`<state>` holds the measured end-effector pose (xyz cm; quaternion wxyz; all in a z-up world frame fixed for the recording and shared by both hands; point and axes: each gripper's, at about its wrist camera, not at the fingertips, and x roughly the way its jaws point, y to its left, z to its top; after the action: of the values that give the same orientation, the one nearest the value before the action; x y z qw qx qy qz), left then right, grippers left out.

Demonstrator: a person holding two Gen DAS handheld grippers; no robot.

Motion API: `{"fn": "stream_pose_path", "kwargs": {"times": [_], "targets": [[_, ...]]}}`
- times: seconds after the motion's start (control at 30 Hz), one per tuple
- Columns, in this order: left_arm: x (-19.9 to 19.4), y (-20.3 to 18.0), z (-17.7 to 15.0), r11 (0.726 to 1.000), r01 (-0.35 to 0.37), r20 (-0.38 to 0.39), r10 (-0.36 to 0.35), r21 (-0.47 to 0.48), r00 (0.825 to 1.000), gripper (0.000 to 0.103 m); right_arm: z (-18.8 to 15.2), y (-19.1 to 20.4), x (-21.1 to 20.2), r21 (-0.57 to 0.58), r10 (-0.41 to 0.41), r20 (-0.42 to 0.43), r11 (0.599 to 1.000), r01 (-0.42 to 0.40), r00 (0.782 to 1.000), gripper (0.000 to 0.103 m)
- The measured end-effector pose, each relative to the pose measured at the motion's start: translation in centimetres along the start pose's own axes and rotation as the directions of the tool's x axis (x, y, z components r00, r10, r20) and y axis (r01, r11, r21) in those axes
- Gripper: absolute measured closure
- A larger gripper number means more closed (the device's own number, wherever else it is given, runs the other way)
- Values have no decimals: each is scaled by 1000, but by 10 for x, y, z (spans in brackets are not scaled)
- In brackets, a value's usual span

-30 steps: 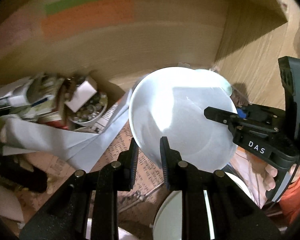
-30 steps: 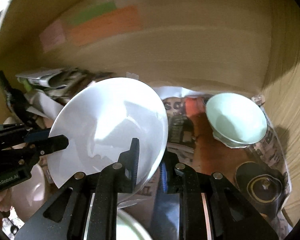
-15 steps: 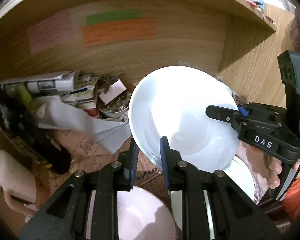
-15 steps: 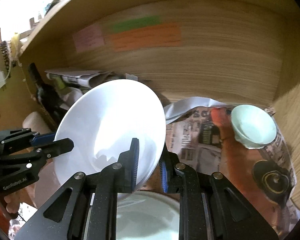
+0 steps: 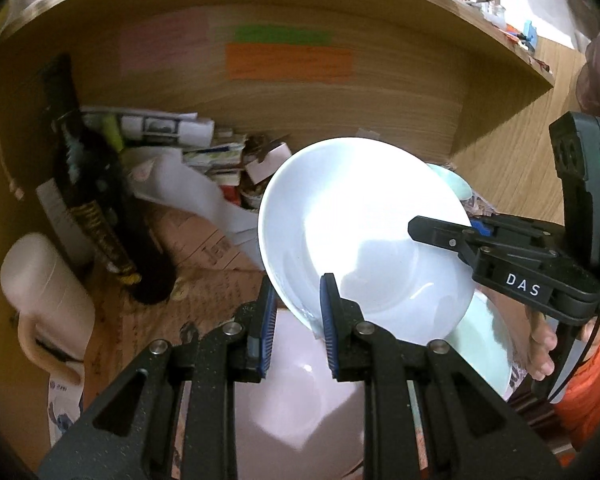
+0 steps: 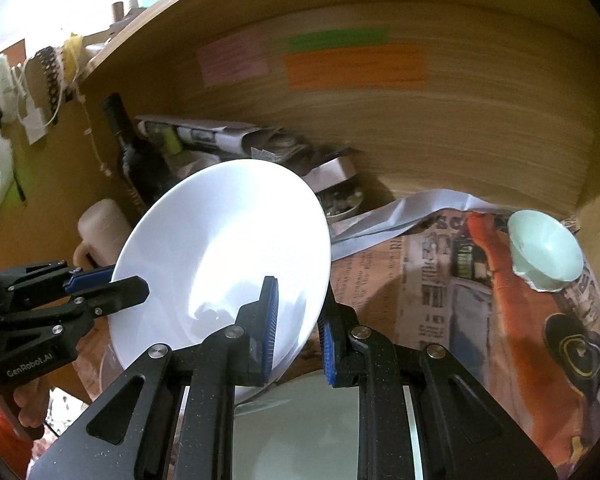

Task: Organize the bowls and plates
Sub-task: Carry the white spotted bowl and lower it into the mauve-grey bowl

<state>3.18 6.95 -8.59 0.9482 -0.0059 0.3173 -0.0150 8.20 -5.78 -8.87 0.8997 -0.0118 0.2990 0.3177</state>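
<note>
Left gripper (image 5: 296, 312): pointing forward and downward, jaws closed to a narrow gap, blue-ribbed pads clamped on the near-left rim of the white plate (image 5: 364, 240). Its black body also shows at the left edge of the right wrist view, one finger laid across the plate rim. Right gripper (image 6: 298, 330): same downward pitch, jaws closed on the near-right rim of the same plate, which stands tilted between the two tools. In the left wrist view the person's right hand (image 5: 540, 344) wraps the handle, fingers curled, an orange sleeve (image 5: 588, 396) below
</note>
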Motion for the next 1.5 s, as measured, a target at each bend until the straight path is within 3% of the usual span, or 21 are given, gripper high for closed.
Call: {"fn": "stream_pose_path", "kwargs": {"times": [0.5,0.93,1.5], "targets": [[-19,33,-47,997,-39,-35,36,-64,999,82,-27,40,25,-51,64,-108,996,-70,992,86],[-15,58,-83,986,-29,-95,14,-162,995,82,-52,59,45,-73,93,-201,991,-110,975,85],[-7,62,-91,988,-54,-92,41,-148,995,82,-59,64,53,-92,91,-240,989,-116,966,85]]}}
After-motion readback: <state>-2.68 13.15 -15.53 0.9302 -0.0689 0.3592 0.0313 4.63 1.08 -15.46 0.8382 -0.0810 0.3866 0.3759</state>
